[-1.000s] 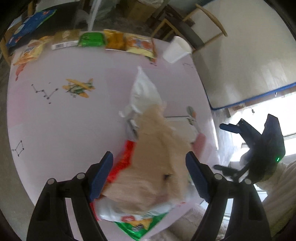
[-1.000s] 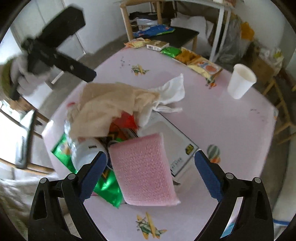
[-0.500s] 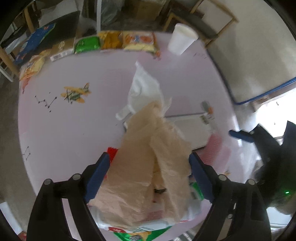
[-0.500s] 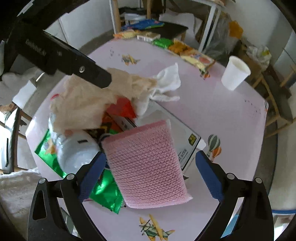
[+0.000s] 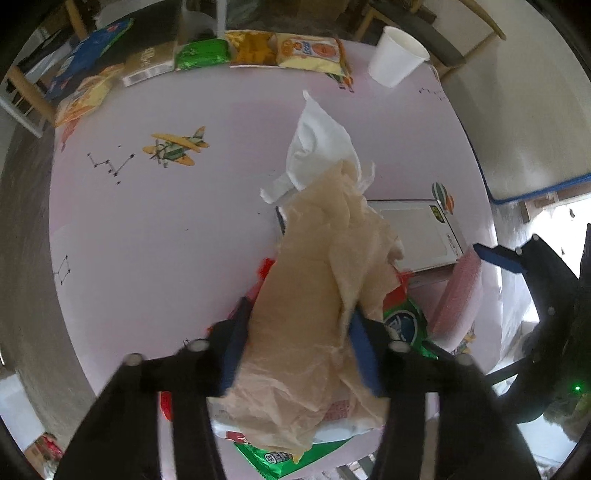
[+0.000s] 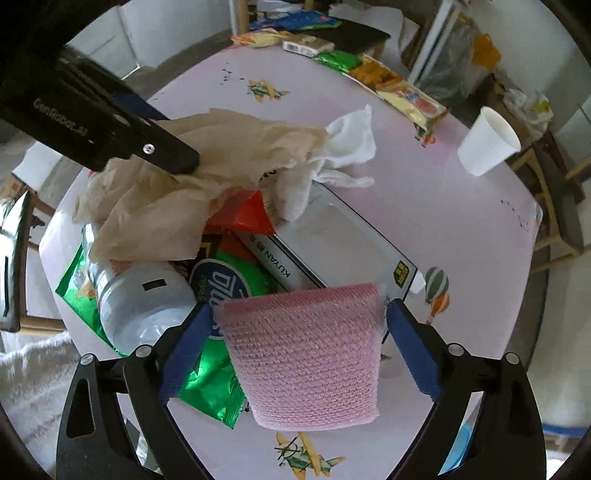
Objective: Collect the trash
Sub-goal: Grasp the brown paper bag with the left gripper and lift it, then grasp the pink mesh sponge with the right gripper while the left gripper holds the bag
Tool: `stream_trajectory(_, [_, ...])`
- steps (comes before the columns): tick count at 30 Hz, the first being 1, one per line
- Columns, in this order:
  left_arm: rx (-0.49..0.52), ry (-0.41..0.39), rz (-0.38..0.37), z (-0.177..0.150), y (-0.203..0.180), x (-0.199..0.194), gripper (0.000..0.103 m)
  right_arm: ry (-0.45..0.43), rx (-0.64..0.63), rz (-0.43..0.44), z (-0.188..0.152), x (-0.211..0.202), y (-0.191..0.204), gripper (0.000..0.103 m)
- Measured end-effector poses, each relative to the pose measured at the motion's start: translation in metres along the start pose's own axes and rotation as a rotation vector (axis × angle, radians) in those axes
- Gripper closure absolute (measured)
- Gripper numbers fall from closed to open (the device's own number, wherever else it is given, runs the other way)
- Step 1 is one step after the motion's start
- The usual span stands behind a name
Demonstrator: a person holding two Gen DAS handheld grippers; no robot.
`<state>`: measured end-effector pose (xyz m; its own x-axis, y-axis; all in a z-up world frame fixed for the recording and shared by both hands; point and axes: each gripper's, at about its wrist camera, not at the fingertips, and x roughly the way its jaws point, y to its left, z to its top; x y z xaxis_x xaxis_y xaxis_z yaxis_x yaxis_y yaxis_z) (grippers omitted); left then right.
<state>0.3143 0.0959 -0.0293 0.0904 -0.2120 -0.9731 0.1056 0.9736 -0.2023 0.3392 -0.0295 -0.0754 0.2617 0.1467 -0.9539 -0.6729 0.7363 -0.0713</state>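
Note:
A trash pile lies at the near edge of the pink round table point(image 5: 155, 229). My left gripper point(image 5: 299, 343) is shut on a crumpled brown paper point(image 5: 314, 295), which also shows in the right wrist view point(image 6: 177, 184) under the left gripper's finger point(image 6: 166, 151). My right gripper point(image 6: 299, 339) is shut on a pink bubble-wrap sheet point(image 6: 306, 358), bent between the blue pads; it shows edge-on in the left view point(image 5: 461, 299). A white tissue point(image 6: 351, 147), a white box point(image 6: 343, 251), a clear jar point(image 6: 140, 299), green wrappers point(image 6: 210, 391) and a red wrapper point(image 6: 243, 214) lie in the pile.
A white paper cup point(image 6: 484, 144) stands at the far right of the table. Snack packets point(image 5: 258, 51) line the far edge. Wooden chairs point(image 6: 554, 206) and a dark side table point(image 6: 354, 33) stand beyond. Airplane prints point(image 5: 173, 147) mark the tabletop.
My left gripper has closed from open onto the brown paper and moved in over the pile. My right gripper has closed on the pink bubble wrap, which now bends between the pads.

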Motion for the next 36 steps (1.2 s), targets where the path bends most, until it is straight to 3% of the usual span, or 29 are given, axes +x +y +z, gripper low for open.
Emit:
stream_trajectory(5, [0.030, -0.017, 0.017, -0.010, -0.007, 0.000, 0.083, 0.022, -0.008, -0.044, -0.004, 0.004, 0.000, 0.017])
stream_trajectory(12, [0.057, -0.058, 0.005, -0.019, -0.017, -0.008, 0.099, -0.020, 0.110, -0.071, -0.020, -0.022, -0.013, 0.025])
stream_trajectory(16, [0.079, -0.092, -0.009, -0.017, -0.025, -0.018, 0.100, -0.038, 0.187, -0.086, -0.042, -0.046, -0.022, 0.025])
stream_trajectory(20, [0.093, -0.104, -0.027, -0.013, -0.031, -0.030, 0.100, 0.004, 0.216, -0.068, -0.070, -0.048, -0.022, 0.022])
stream_trajectory(28, [0.074, -0.153, -0.014, -0.008, -0.029, -0.051, 0.100, 0.076, 0.006, 0.024, -0.083, -0.014, 0.001, 0.011])
stream_trajectory(36, [0.004, -0.162, -0.027, -0.022, -0.024, -0.050, 0.100, 0.090, -0.087, -0.003, -0.072, 0.009, -0.010, 0.008])
